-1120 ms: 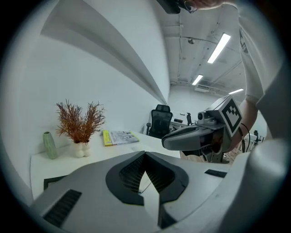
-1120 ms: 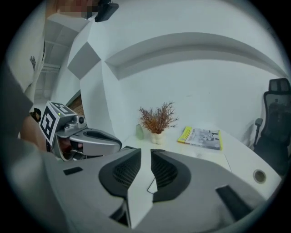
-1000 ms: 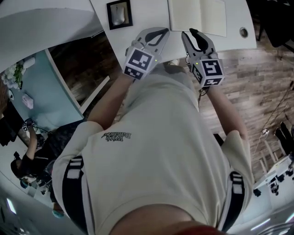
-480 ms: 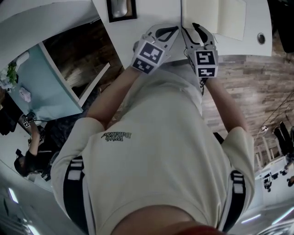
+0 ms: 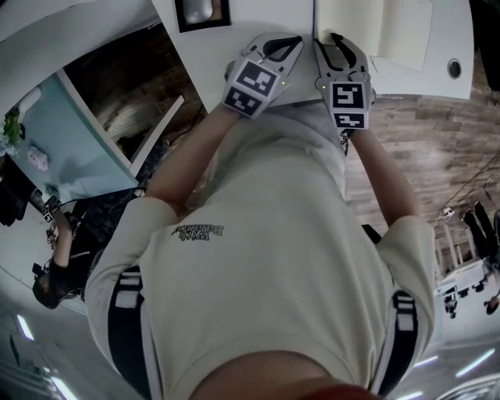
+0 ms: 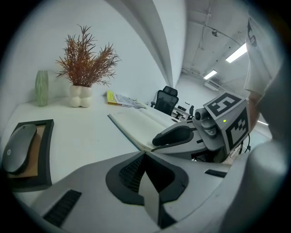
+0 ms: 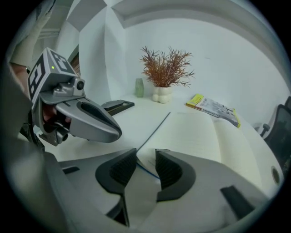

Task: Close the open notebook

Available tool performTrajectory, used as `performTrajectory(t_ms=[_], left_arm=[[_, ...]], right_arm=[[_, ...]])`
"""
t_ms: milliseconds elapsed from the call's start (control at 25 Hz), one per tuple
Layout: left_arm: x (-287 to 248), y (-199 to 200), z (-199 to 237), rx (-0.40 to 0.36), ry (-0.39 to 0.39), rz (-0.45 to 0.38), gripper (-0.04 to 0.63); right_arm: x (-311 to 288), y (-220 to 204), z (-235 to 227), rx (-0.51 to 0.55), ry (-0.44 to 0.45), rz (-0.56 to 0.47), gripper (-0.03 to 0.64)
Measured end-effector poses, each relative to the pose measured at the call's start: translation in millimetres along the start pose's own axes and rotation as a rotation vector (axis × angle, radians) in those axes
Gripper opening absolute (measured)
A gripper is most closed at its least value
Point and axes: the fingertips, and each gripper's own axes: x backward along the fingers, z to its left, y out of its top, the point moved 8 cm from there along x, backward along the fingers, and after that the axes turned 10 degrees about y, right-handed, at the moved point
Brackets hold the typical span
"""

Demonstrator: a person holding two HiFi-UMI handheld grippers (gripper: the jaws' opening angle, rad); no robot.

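1. Wide white bench (image 5: 266,19) — carries everything and spreads out ahead of both tools.
2. Open cream-paged notebook (image 7: 200,132) with a thin dark cover — lies flat on the bench with both pages up and the crease running away from the person. Sits ahead and to the right of the tools, not centred on them.
3. Grey plastic right tool (image 7: 145,157) — the nearer of the two, poised at the notebook's near left corner. Jaws apart, having just been closing a little, with the pads pressing on nothing. Through the gap shows the dark left cover edge, running straight away along the tool's own line.
4. Grey plastic left tool (image 6: 144,154) — just beside the right tool on its left, over bare bench and off the notebook. Jaws together at the tips, nothing between them.
5. Thin blue cord (image 7: 148,171) — peeks out at the notebook's near edge, right in the right tool's gap. Probably a page marker, though too small to be sure.
6. Judged from this layout: the left cover looks like the one to lift and swing rightward over the crease. Calls for a catch under that left edge, which the right tool is best placed to make. Worth keeping clear of the cord.
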Motion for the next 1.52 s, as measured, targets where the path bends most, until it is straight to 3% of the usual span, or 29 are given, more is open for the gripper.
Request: performTrajectory(t_ms=[160, 480, 640, 880, 1120, 1400, 1520], left_arm=[[0, 4, 1, -0.011, 0.013, -0.004, 0.012], [15, 49, -27, -0.056, -0.046, -0.061, 0.012], [10, 78, -53, -0.097, -0.099, -0.086, 0.012], [-30, 93, -90, -0.188, -0.186, -0.04, 0.012], [-69, 86, -106, -0.203, -0.206, 0.037, 0.012], [-92, 79, -103, -0.201, -0.199, 0.059, 0.012], [-91, 79, -102, -0.199, -0.185, 0.057, 0.012]], right_arm=[[5, 2, 1, -0.04, 0.043, -0.043, 0.047], [60, 24, -12, -0.198, 0.012, -0.187, 0.034], [105, 31, -28, -0.228, -0.06, -0.277, 0.035], [158, 8, -72, -0.3, -0.275, -0.367, 0.035], [173, -47, -125, -0.409, -0.432, -0.346, 0.038], [150, -87, -153, -0.476, -0.519, -0.185, 0.041], [155, -80, -151, -0.451, -0.512, -0.196, 0.041]])
